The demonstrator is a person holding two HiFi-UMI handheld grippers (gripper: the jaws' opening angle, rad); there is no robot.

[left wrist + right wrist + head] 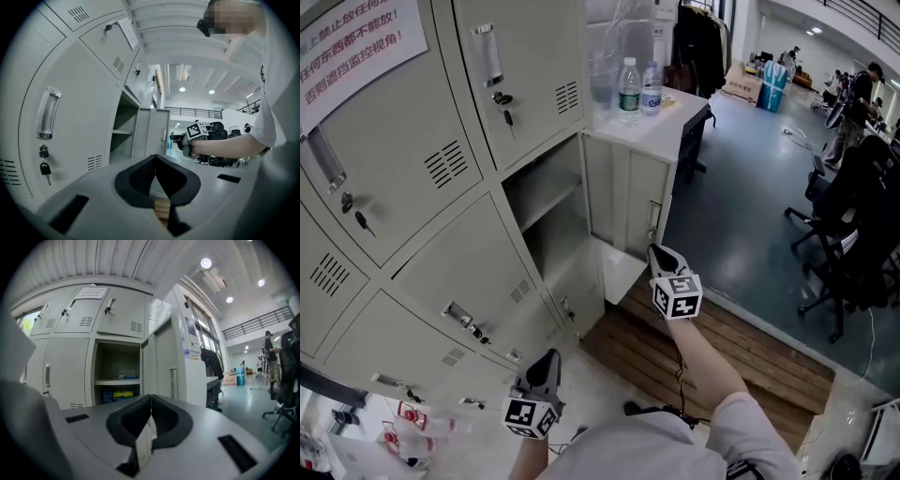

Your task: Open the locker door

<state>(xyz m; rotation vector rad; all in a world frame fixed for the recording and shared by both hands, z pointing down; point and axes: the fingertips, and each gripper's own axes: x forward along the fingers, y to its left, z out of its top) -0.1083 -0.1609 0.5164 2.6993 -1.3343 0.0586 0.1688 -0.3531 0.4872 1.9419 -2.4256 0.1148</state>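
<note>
Right tool [661, 254] has its jaws pressed together on nothing. Its own view [151, 398] shows only the 2 dark pads meeting, with no handle or door edge between them. It hangs just below the free edge of the door [628, 192], near it but apart as far as the head view shows. Left tool [546, 362] is also closed and empty, its pads touching in its own view [155, 158]. It is held low, well away from the door, in front of the closed lockers [441, 159] on the hinge side.

Of the bank of lockers, only this 1 door is open; the others sit flush with keys in their locks. The door [161, 362] stands turned right out from its frame, side-on to the bank. Its far face is turned toward the white worktop [670, 117], which carries 2 bottles [628, 89]. Beside the door, the compartment [546, 202] is fully exposed. The right gripper view looks straight in at its shelf [117, 379] and at some yellow and blue things [119, 393] under it. The slim handle [654, 217] sits on the door's free edge, with nothing gripping it.

Judged from this, the opening is done: the door is off its latch and wide enough to reach inside. Little seems left beyond drawing the right tool clear.
</note>
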